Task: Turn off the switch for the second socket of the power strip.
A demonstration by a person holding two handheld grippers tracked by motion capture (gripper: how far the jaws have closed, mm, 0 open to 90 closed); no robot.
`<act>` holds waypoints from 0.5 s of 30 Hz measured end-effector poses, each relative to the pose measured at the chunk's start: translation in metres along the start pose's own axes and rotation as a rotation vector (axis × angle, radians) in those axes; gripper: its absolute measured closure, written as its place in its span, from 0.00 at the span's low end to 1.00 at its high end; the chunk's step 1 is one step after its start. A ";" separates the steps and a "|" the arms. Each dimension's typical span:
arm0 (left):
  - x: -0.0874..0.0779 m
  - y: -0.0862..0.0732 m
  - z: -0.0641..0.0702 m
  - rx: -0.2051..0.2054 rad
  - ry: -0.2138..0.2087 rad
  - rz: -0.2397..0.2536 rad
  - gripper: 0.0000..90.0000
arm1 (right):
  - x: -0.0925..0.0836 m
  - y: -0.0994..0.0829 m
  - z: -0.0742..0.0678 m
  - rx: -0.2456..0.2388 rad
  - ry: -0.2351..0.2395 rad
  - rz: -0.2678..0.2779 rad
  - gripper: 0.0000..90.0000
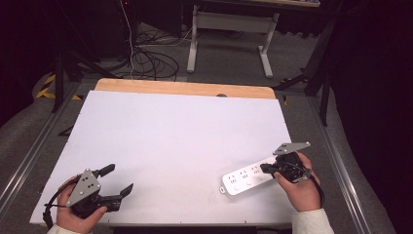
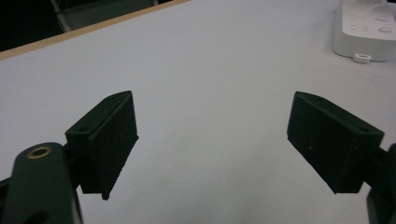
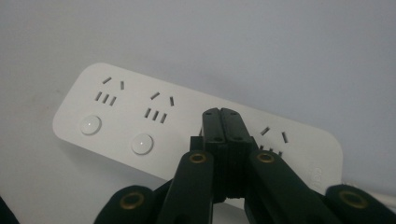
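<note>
- white table (image 1: 160, 141) is carrying everything; wide bare room is lying across its middle and far side, nothing standing in the way.
- white power strip (image 1: 247, 178) is lying flat near the table's right front corner, long axis running slantwise from the front edge up toward the right edge.
- right gripper (image 1: 267, 168) is hovering over the strip's right-hand end, jaws pressed together, pinching nothing; in the right gripper view the closed tips (image 3: 220, 122) are sitting over the third socket, with two round buttons (image 3: 142, 144) farther left. contact with the strip: cannot tell.
- left gripper (image 1: 118, 179) is resting at the left front corner, jaws spread wide and empty, well apart from the strip.
- judgement: right hand is nearer; any press is coming straight down.
</note>
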State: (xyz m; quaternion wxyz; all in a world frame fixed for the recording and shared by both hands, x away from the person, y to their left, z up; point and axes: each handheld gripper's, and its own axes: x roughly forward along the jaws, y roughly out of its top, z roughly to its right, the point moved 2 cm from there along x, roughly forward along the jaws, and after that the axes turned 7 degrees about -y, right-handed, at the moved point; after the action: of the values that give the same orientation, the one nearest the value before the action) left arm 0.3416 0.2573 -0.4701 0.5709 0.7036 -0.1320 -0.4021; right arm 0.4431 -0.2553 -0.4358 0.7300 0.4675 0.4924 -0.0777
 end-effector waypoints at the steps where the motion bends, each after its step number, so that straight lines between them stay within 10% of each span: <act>1: 0.000 0.000 0.000 0.000 0.000 0.000 0.18 | 0.000 0.000 0.000 0.000 0.000 0.000 1.00; 15: 0.000 0.000 0.000 -0.004 0.004 0.000 0.18 | 0.007 -0.003 -0.004 -0.023 0.019 -0.090 1.00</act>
State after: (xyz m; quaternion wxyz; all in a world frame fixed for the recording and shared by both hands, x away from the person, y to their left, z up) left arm 0.3416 0.2574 -0.4704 0.5726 0.7032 -0.1299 -0.4011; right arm 0.4426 -0.2515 -0.4433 0.7265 0.4372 0.5206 -0.1003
